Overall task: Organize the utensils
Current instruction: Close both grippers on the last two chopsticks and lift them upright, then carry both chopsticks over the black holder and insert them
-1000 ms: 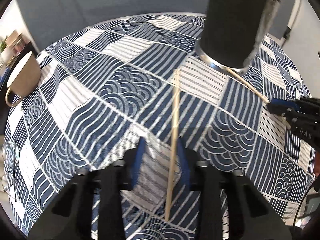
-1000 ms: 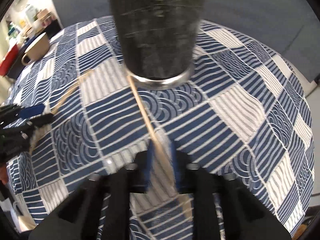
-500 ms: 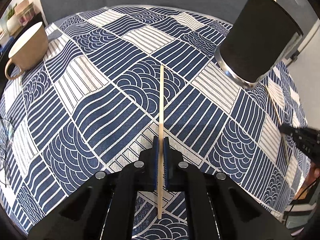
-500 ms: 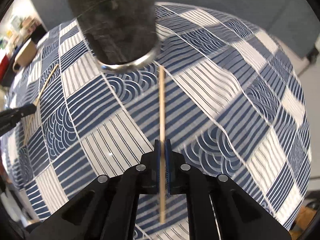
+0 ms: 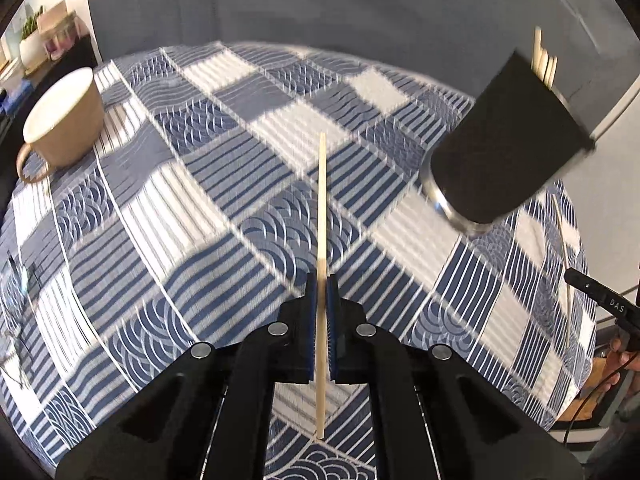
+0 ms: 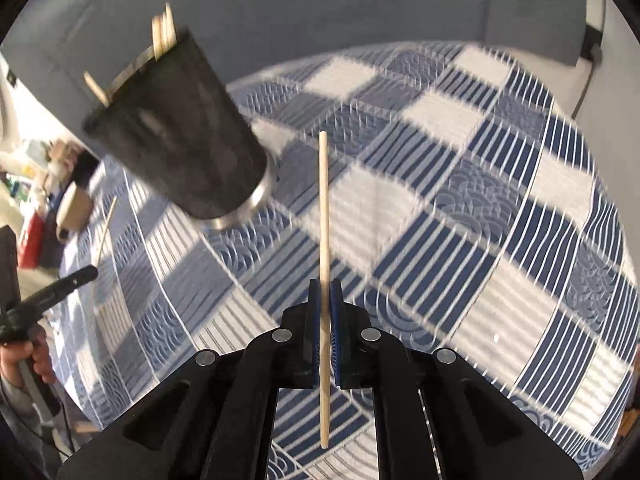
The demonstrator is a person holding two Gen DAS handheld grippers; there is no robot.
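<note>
My left gripper (image 5: 321, 285) is shut on a wooden chopstick (image 5: 321, 200) that runs straight up between its blue pads, held above the cloth. My right gripper (image 6: 325, 289) is likewise shut on a second chopstick (image 6: 324, 200). A black cup with a metal base (image 5: 508, 152) stands to the right in the left wrist view, with several chopsticks (image 5: 543, 62) poking out of it. In the right wrist view the same cup (image 6: 176, 136) is at the upper left. Each gripper shows at the edge of the other's view: the right gripper (image 5: 600, 300) and the left gripper (image 6: 52, 288).
A blue and white patterned cloth (image 5: 192, 240) covers the round table. A tan mug (image 5: 64, 120) sits near its far left edge. A grey sofa (image 6: 320, 8) lies beyond the table. A hand (image 6: 24, 356) holds the left gripper's handle. Shelves with clutter (image 5: 40, 40) stand far left.
Both grippers, earlier open around chopsticks lying on the cloth, have shut on them and lifted them. Both views pulled back and up, so the cup looks smaller and off to the side.
</note>
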